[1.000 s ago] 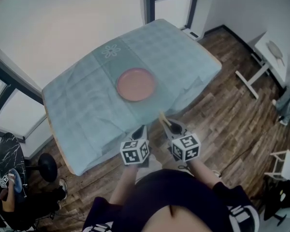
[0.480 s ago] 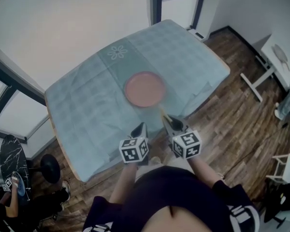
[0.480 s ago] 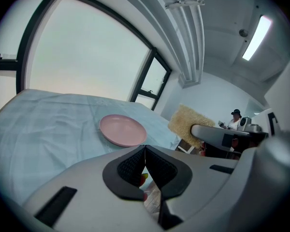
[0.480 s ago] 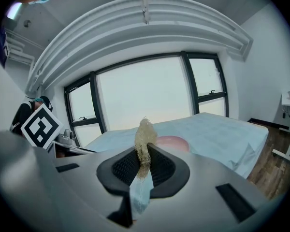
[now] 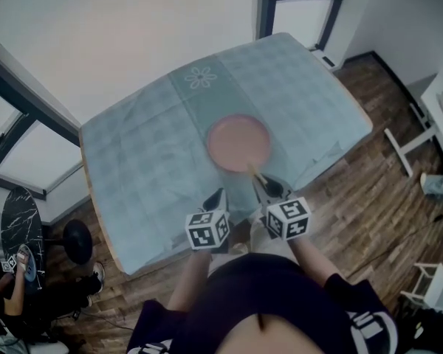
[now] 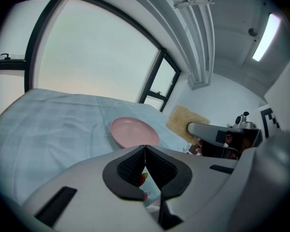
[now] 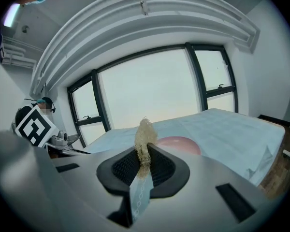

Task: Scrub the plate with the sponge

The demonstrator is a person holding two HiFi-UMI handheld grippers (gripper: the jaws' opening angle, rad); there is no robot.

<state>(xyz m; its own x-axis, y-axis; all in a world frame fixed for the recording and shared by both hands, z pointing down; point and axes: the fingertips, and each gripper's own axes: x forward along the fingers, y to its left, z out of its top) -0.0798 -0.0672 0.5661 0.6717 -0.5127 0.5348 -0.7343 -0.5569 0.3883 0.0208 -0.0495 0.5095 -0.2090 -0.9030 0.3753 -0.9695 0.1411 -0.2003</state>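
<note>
- Plate (image 5: 239,141): pink, round and shallow, bare, lying flat on the cloth-covered surface (image 5: 148,161), toward its near edge.
- Sponge (image 7: 145,137): thin, tan and fibrous, held edge-on between the right tool's (image 5: 270,189) jaws, near the plate's 5 o'clock rim.

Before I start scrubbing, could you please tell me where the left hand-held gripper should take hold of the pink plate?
I'd pinch the plate at its near-left rim, coming in low over the near edge of the tablecloth. It lies flat there, so only its raised rim offers a hold, leaving the middle free for the sponge. The left hand-held gripper, now shut, must open first.
</note>
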